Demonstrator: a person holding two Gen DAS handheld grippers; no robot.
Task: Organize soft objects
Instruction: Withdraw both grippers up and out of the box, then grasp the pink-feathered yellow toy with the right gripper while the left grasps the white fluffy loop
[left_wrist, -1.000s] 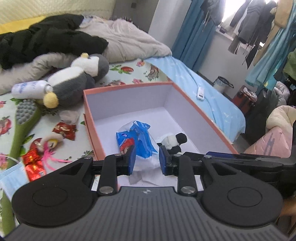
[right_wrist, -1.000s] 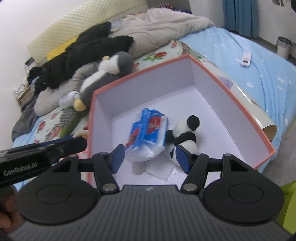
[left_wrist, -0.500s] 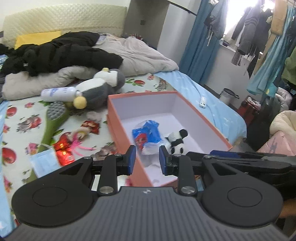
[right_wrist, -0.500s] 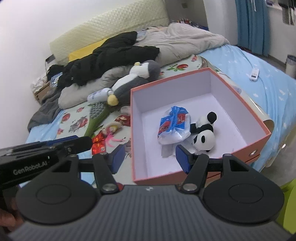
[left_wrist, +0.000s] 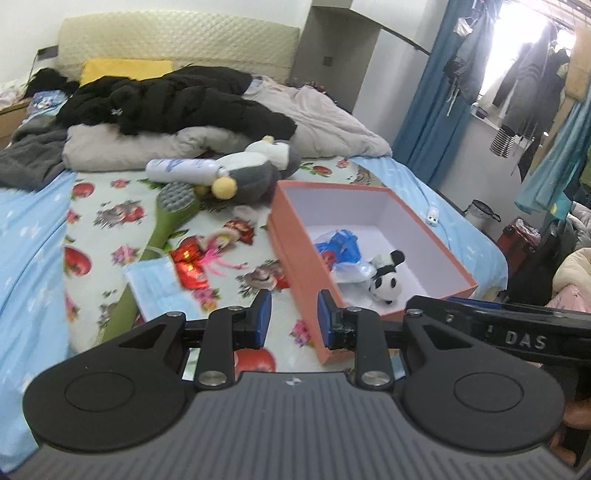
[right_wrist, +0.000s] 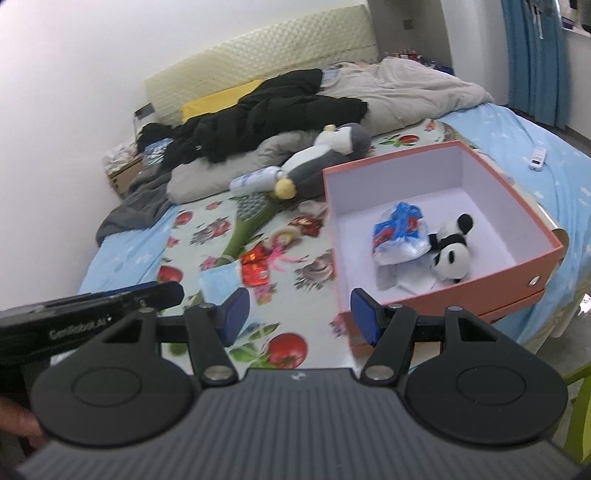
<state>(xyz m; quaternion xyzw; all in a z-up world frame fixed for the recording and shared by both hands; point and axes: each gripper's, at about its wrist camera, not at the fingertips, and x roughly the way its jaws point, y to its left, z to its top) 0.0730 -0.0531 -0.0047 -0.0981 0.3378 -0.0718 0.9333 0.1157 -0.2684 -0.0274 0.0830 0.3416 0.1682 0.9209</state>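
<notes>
An orange box (left_wrist: 295, 266) (right_wrist: 517, 280) with a white inside sits on the bed. In it lie a small panda plush (left_wrist: 384, 277) (right_wrist: 450, 251) and a blue and white plastic packet (left_wrist: 341, 254) (right_wrist: 397, 229). A grey and white penguin plush (left_wrist: 255, 166) (right_wrist: 325, 155) lies behind the box. A blue face mask (left_wrist: 157, 284) (right_wrist: 218, 282) lies on the sheet. My left gripper (left_wrist: 291, 317) is open and empty, before the box's near corner. My right gripper (right_wrist: 299, 317) is open wide and empty, held back above the sheet.
On the flowered sheet lie a green massage hammer (left_wrist: 166, 218) (right_wrist: 251, 218), a white bottle (left_wrist: 181, 170) (right_wrist: 255, 181), red wrappers (left_wrist: 190, 266) (right_wrist: 255, 267) and a small doll (left_wrist: 221, 243). Black coat (left_wrist: 173, 99) and grey bedding (right_wrist: 399, 92) pile behind. A remote (right_wrist: 537, 158) lies right.
Both grippers have pulled up and back from inside the box, so the whole box and more of the bed now show. Both stay open and empty.
</notes>
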